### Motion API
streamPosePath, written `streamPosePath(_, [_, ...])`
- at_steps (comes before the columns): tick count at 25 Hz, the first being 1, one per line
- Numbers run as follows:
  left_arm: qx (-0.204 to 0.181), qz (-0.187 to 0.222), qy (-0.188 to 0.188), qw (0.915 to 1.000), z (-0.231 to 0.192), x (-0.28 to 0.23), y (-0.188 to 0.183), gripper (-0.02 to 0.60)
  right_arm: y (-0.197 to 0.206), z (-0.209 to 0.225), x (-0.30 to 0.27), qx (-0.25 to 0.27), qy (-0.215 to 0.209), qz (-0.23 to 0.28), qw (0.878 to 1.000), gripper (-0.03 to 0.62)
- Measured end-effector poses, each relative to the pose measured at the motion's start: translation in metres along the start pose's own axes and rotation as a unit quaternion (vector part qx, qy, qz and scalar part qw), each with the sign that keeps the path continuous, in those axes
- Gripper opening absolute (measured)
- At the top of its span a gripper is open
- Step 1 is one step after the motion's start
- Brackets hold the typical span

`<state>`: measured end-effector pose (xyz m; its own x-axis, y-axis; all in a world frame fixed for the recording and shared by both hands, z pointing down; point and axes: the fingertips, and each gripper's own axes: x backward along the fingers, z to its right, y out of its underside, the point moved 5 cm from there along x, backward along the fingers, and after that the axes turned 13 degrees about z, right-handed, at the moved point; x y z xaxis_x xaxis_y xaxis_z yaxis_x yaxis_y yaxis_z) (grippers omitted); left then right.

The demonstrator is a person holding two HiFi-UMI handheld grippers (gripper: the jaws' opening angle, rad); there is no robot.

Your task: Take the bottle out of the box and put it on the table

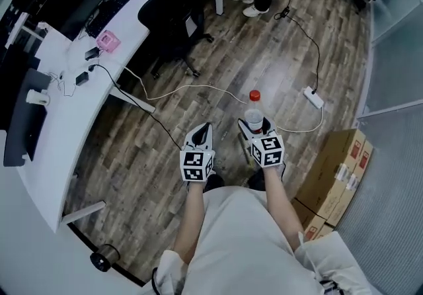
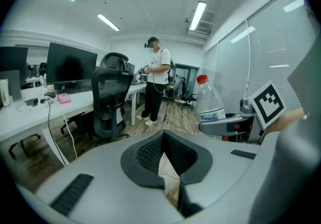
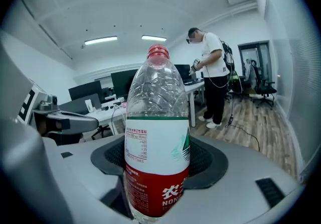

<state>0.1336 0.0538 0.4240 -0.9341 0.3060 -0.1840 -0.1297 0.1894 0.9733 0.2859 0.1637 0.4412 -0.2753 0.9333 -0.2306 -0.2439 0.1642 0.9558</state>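
The right tongs [image 1: 254,129] are gripping the bottle [image 3: 158,132] low on its body, the jaws spread only as wide as the bottle and pressing on both sides of its red band. The bottle is standing upright, long axis vertical with the red cap on top. It is hanging over the wooden floor [image 1: 198,55], already clear of the cardboard box [image 1: 334,168], which is sitting to the near right. The left tongs [image 2: 163,155] are pressed together with nothing between them, riding just beside the right pair.

The white counter [image 1: 73,88] is lying well apart to the left. The set-down is probably going to need a carry leftward across the body, keeping the bottle vertical. The left hand is nearer the counter, but the right is doing the holding.

The bottle's label is showing white with a green peak mark. Its red band is carrying a white Chinese character and the letters "NONG", cut off at the edge. The small table of figures and the box's print are too small to be read.
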Motion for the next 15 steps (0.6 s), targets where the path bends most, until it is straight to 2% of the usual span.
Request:
streamPosePath(6, [-0.005, 0.046, -0.038, 0.9982, -0.05, 0.025, -0.041, 0.012, -0.034, -0.028, -0.016, 0.005, 0.0, 0.031, 1.0, 0.311])
streamPosePath(15, [0.015, 0.086, -0.088, 0.9923, -0.127, 0.06, -0.06, 0.013, -0.052, -0.095, -0.05, 0.023, -0.023, 0.043, 0.999, 0.311])
